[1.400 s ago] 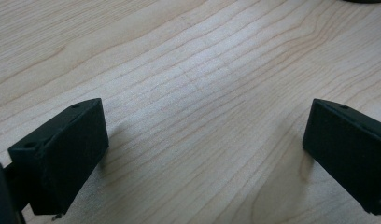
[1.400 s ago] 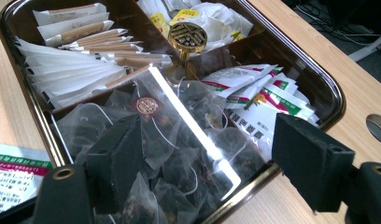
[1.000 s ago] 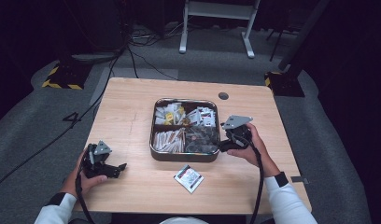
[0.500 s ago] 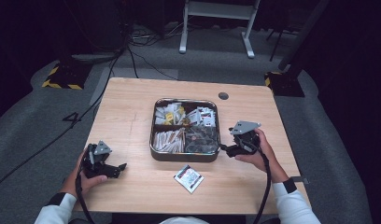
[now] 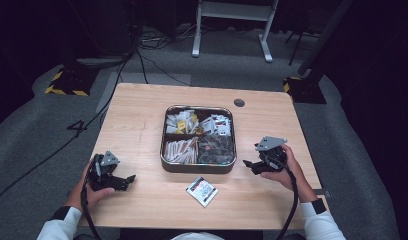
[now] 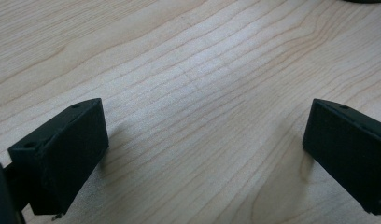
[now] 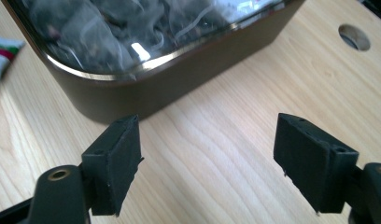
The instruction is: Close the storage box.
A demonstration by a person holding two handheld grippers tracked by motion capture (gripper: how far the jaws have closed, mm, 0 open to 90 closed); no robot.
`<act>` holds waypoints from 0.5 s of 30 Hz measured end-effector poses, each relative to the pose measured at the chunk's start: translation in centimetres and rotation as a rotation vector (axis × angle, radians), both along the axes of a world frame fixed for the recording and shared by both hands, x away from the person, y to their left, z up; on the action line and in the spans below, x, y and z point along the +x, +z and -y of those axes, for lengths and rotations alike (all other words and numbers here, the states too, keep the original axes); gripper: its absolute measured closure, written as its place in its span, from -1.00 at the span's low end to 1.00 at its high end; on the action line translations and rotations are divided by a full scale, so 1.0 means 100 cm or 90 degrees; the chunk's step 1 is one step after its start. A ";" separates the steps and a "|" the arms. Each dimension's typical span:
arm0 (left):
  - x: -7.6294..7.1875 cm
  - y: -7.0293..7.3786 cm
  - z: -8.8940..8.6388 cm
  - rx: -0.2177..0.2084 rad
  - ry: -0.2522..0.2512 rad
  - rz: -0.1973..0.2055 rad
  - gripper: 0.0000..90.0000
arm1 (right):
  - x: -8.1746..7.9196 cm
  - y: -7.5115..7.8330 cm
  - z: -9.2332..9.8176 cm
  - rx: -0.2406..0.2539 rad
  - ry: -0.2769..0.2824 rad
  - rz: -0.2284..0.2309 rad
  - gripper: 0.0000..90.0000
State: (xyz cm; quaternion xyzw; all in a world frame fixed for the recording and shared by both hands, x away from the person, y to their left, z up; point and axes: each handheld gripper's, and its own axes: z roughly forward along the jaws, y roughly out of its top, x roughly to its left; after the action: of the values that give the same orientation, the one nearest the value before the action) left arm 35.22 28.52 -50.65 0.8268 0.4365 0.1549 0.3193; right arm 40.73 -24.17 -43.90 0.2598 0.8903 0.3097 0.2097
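both grippers gape wide: right gripper beside the tin, left gripper well apart, packet between.

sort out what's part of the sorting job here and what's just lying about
Part of the job:
- metal tray with four compartments of packets and tea bags
- loose sachet on the table in front of the tray
- right gripper, open, beside the tray
- left gripper, open, over bare wood

Lying about:
- cable hole in the table
- floor cables
- white stand
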 end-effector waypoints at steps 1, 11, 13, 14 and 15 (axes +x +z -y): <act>0.000 0.000 0.000 0.000 0.000 0.000 -0.99 | 0.000 -0.002 0.002 -0.002 -0.001 -0.002 -0.48; 0.000 0.000 0.000 0.000 0.000 -0.001 -0.99 | -0.005 -0.019 0.022 -0.011 -0.027 -0.020 -0.52; 0.000 0.000 0.000 0.000 0.000 -0.001 -0.99 | -0.007 -0.023 0.025 -0.010 -0.034 -0.025 -0.53; 0.000 0.000 0.000 -0.001 0.001 -0.001 -0.99 | -0.008 -0.024 0.027 -0.011 -0.036 -0.026 -0.53; 0.000 0.000 0.000 -0.001 0.001 -0.001 -0.99 | -0.009 -0.025 0.029 -0.007 -0.036 -0.029 -0.53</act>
State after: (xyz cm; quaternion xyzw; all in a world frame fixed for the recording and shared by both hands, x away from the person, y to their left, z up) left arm 35.25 28.50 -50.65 0.8264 0.4372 0.1542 0.3195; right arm 39.82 -27.12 -46.40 0.2907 0.8887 0.2929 0.1997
